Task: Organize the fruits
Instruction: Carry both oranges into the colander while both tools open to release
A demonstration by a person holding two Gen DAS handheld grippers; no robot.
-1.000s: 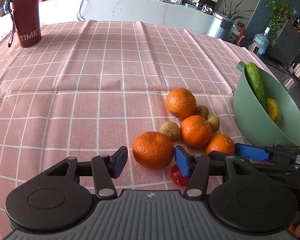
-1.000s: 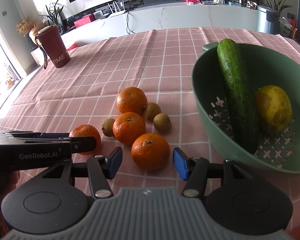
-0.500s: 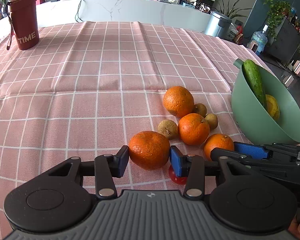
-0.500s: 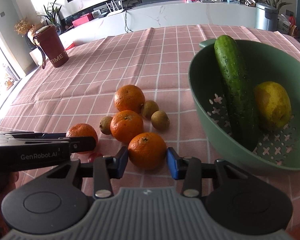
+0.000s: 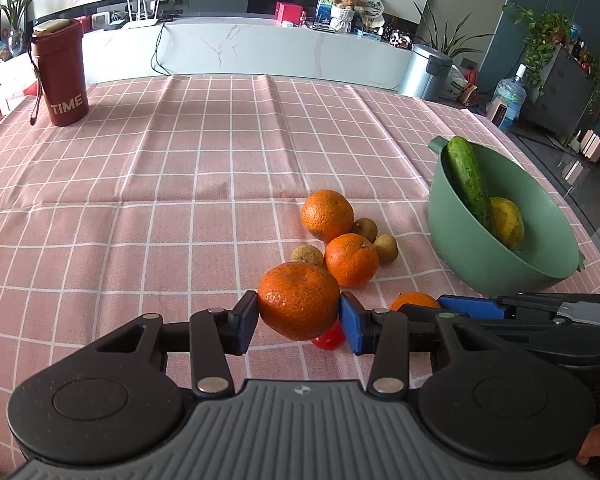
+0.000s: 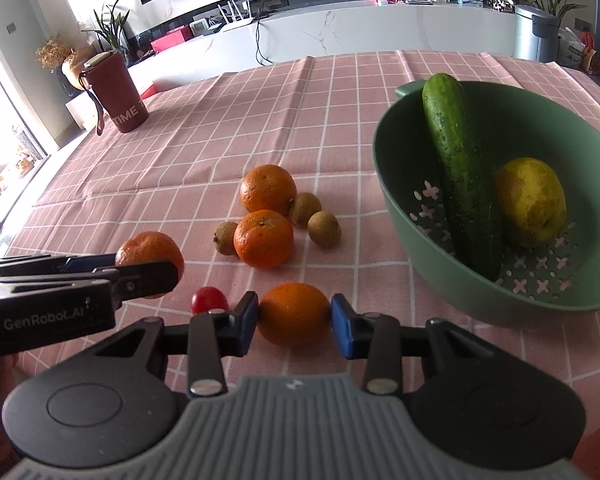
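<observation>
Left wrist: my left tool (image 5: 299, 317) clamps a mandarin (image 5: 298, 306) at frame centre; right tool (image 6: 294, 321) grips another orange (image 6: 293, 313), green bowl (image 6: 396, 184) upper right.

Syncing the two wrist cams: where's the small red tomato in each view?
Left wrist: small red tomato at lower centre, mostly hidden under the orange held by the left hand-held gripper.
Right wrist: lower left of centre, on the cloth just beyond the right hand-held gripper's left finger.
Shared landmark: green colander holding the cucumber.
</observation>
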